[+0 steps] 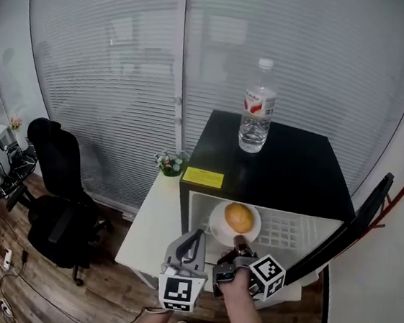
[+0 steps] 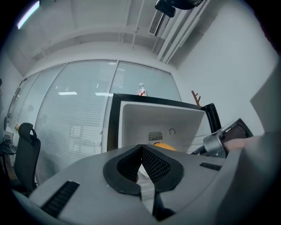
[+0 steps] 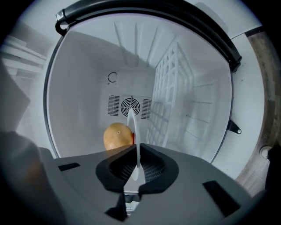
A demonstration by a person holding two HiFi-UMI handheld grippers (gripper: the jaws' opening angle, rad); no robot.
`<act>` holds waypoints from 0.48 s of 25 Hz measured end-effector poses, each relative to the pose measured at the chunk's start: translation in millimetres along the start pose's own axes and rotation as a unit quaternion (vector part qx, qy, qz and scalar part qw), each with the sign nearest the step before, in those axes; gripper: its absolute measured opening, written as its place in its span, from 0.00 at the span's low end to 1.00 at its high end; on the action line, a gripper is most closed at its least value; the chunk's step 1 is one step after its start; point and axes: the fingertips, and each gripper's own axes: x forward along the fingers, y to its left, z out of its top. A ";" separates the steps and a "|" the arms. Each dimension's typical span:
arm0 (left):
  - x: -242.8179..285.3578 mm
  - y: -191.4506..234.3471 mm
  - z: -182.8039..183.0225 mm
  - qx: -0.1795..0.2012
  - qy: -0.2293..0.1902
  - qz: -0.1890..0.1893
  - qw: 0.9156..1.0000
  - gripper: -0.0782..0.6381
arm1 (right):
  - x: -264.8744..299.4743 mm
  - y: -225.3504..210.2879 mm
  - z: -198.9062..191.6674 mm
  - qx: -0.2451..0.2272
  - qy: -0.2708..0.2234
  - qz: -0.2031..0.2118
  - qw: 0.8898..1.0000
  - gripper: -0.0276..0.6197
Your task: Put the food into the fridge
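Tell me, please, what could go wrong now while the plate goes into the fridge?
1. The right gripper pinches the plate only at its rim. A small tilt could let the orange roll off.
2. The plate might knock the fridge frame on the way in, and a jolt could topple the bottle standing on top.

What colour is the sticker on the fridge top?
Yellow; the sticker shows best in the head view.

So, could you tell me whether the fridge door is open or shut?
Open: the door stands swung out to the right, and the white interior is exposed.
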 end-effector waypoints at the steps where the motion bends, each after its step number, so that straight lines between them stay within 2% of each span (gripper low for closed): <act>1: 2.2 2.2 -2.3 -0.004 -0.001 -0.004 1.000 0.15 | 5.0 -3.7 -0.6 0.001 -0.003 -0.006 1.000 0.10; 12: 8.0 24.6 -17.0 -0.020 0.004 -0.018 1.000 0.15 | 31.4 -23.0 -13.6 0.027 -0.011 -0.045 0.999 0.10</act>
